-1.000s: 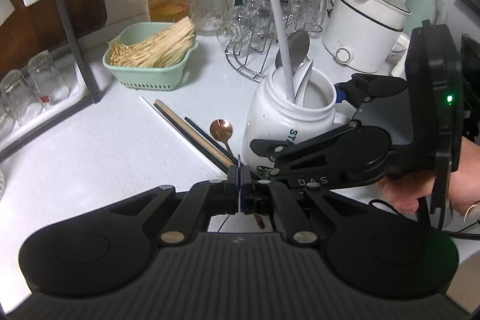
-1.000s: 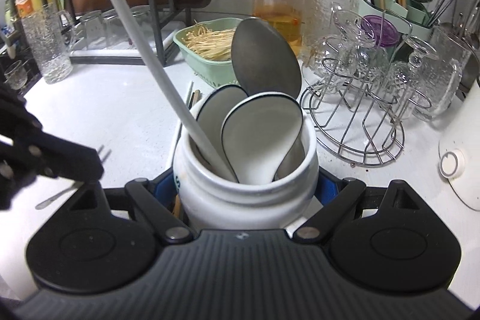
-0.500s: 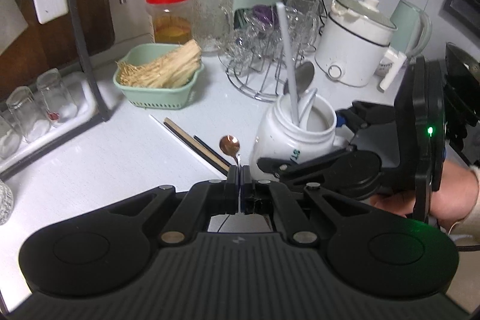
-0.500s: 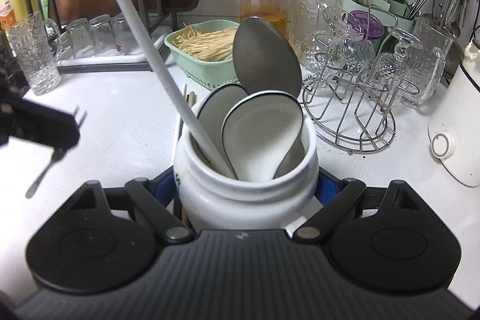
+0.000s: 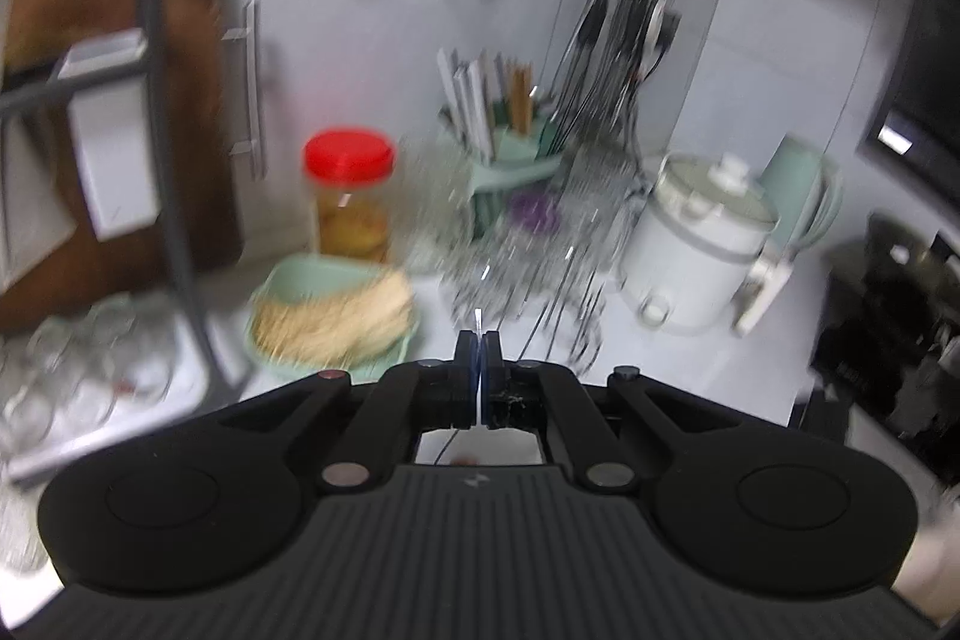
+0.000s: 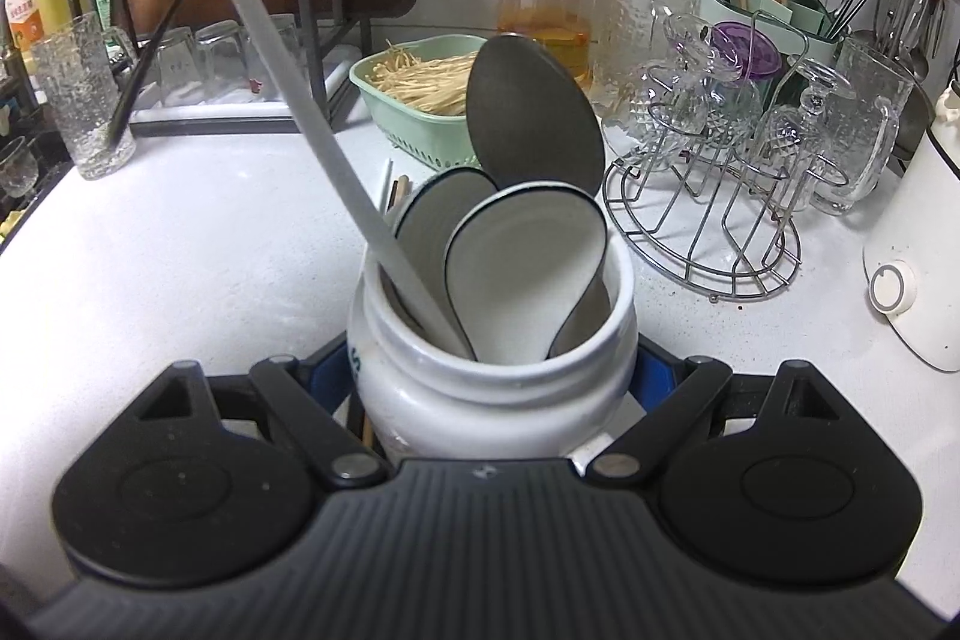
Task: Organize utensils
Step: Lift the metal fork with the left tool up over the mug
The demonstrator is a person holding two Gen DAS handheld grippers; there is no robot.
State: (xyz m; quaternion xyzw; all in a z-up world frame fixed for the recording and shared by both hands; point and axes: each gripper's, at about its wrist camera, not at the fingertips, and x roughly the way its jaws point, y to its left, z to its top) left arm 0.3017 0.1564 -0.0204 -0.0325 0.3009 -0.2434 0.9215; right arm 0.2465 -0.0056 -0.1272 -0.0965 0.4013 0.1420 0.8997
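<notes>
My right gripper (image 6: 492,388) is shut around a white ceramic jar (image 6: 480,400) standing on the white counter. The jar holds two white spoons (image 6: 528,274), a grey metal spoon (image 6: 534,124) and a long white handle (image 6: 300,100). My left gripper (image 5: 478,352) is shut on a thin metal utensil seen edge-on (image 5: 478,322); earlier frames show it as a small fork. It is raised high, and its view is blurred. Chopsticks (image 6: 396,190) lie on the counter behind the jar, mostly hidden.
A green basket of sticks (image 6: 420,100), a red-lidded jar (image 6: 549,10), a wire glass rack (image 6: 720,196), a green utensil caddy (image 6: 780,4) and a white cooker (image 5: 696,244) stand at the back. A dish rack with glasses (image 6: 198,64) is at the left.
My left gripper has risen and tilted upward with the fork, so the jar and right gripper have dropped out of its view. My right gripper still holds the jar in place.
</notes>
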